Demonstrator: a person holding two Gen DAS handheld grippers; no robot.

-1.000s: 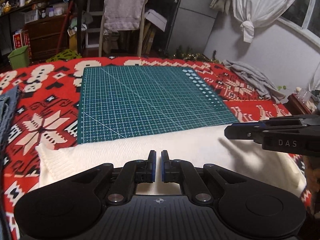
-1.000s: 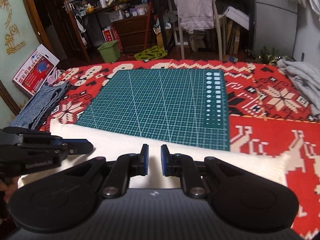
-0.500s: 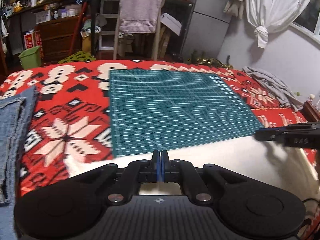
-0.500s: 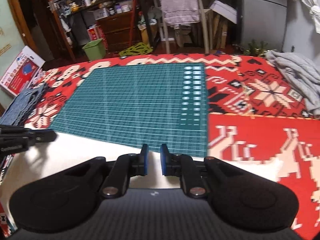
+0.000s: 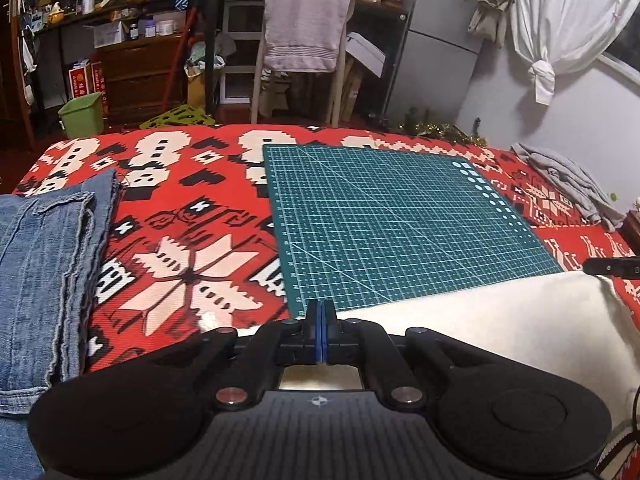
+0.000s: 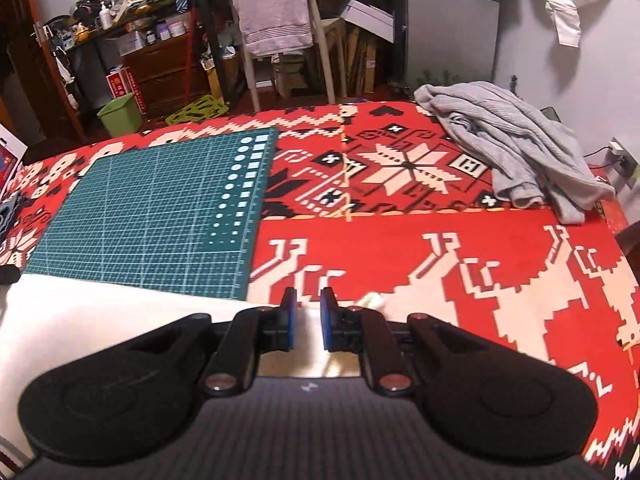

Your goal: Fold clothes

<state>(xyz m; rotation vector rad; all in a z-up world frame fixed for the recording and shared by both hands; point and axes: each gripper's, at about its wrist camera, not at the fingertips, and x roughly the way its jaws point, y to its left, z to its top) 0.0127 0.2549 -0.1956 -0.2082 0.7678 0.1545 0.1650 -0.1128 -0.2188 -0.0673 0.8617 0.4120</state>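
Left wrist view: the left claw [image 5: 321, 322] has its blue pads pressed together with no gap showing. It sits over the near edge of the cream knit garment [image 5: 480, 332]; whether any cloth is caught between the pads cannot be told, since the fingers hide that spot. The garment lies flat across the near side of the surface, running from 6 o'clock toward 3 o'clock, its far edge overlapping the near edge of the green cutting mat [image 5: 400, 224]. The mat lies on a red patterned blanket [image 5: 180, 240]. At 9 o'clock, folded blue jeans [image 5: 44, 264] rest on the blanket, well apart from the mat. At 3 o'clock the black tip of the right claw [image 5: 612, 267] enters the view just above the garment's right corner. A grey garment [image 5: 568, 180] lies crumpled at 2 o'clock near the blanket's far right edge.

Right wrist view: the right claw [image 6: 306, 322] stands partly open, a clear gap between its blue pads, with nothing gripped. It hovers over the right end of the cream knit garment [image 6: 100, 320], which spreads from 6 o'clock toward 9 o'clock. A small cream corner pokes out just right of the fingers. The cutting mat [image 6: 152, 216] sits at 10 o'clock, the grey garment [image 6: 512, 148] at 1 o'clock. Beyond the blanket [image 6: 440, 248], a chair draped with a towel [image 6: 272, 8] stands at 12 o'clock.
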